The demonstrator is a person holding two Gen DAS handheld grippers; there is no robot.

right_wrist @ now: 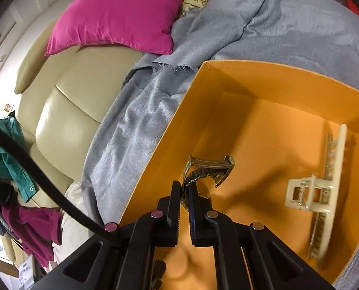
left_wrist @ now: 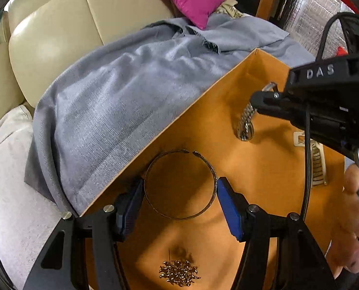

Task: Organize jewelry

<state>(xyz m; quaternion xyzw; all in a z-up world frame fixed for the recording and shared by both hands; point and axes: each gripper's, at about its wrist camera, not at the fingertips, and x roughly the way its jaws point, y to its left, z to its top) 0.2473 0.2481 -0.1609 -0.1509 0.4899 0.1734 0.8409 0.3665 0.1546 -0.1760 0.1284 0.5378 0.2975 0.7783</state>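
An orange box point(left_wrist: 228, 130) lies open on a grey cloth. My left gripper point(left_wrist: 179, 193) is open inside it, with its blue pads on either side of a thin open bangle point(left_wrist: 153, 205); contact is unclear. A gold chain cluster point(left_wrist: 179, 273) lies on the box floor below it. My right gripper point(right_wrist: 184, 191) is shut on a metal watch band point(right_wrist: 208, 169) and holds it above the box floor point(right_wrist: 264, 145); the band also shows in the left wrist view point(left_wrist: 246, 123). A cream hair claw clip point(right_wrist: 319, 193) lies at the box's right side.
The grey cloth point(left_wrist: 119, 101) covers a cream leather sofa point(left_wrist: 58, 36). A magenta cushion point(right_wrist: 116, 17) rests at the back. Clothes point(right_wrist: 15, 169) hang at the left. The box walls point(right_wrist: 179, 125) rise around both grippers.
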